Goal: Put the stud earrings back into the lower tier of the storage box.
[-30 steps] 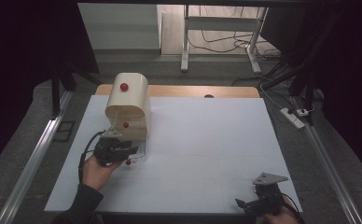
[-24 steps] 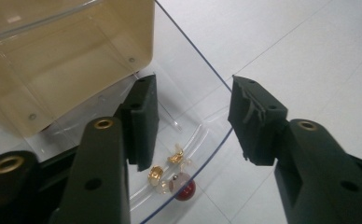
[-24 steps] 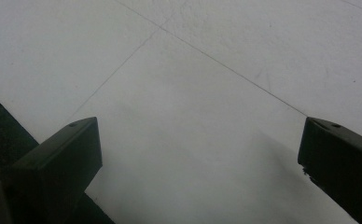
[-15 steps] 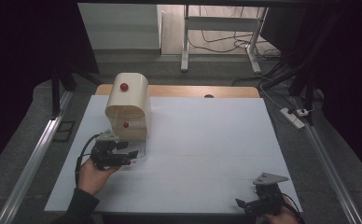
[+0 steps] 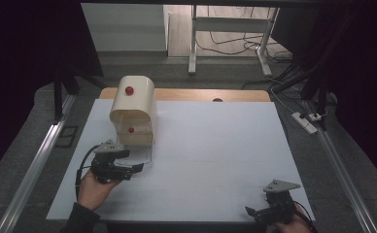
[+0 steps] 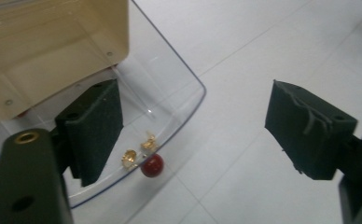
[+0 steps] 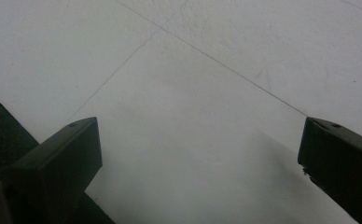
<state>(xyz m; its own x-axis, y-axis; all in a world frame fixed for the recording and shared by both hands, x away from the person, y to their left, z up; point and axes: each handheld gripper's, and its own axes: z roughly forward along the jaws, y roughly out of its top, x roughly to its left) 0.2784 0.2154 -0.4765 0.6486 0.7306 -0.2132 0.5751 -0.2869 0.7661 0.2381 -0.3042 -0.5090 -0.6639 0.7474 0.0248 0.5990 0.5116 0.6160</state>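
Our left gripper [image 5: 128, 168] has just been opening; it is released beside the clear lid [image 6: 179, 100] near the table's [image 5: 215, 145] left edge. Our right gripper [image 5: 259, 212], also released, rests at the near right corner.

A white table [image 5: 211, 150] with faint seam lines carries a cream, round-topped box [image 5: 134, 110] that stands toward its far left corner, a red knob on its top. Out of the box's near side a clear lid [image 6: 170, 88] lies flat on the white surface, with a small red knob [image 6: 152, 165] at its rounded front edge. Behind the box a strip of bare wood [image 5: 235, 95] runs along the table's far edge.
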